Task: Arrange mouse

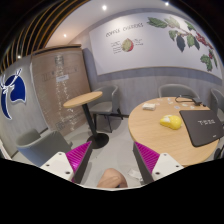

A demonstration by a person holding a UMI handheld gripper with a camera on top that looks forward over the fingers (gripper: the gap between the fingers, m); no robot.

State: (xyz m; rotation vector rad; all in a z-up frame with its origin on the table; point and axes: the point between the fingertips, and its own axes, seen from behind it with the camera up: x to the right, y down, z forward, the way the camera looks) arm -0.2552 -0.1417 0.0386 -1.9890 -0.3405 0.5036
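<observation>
White walls with a fruit poster [150, 38] and a grey floor ring a café-like room seen from the gripper view. At the right stands a round wooden bench [160, 135]; a laptop [199, 125] lies at its near right edge, with a yellow mouse [171, 121] just beside the laptop, toward the bench's middle. A small round bench [83, 99] stands well apart. The claw [112, 157] hangs released, its pink pads [80, 157] gaping, short of the bench and holding nothing.
</observation>
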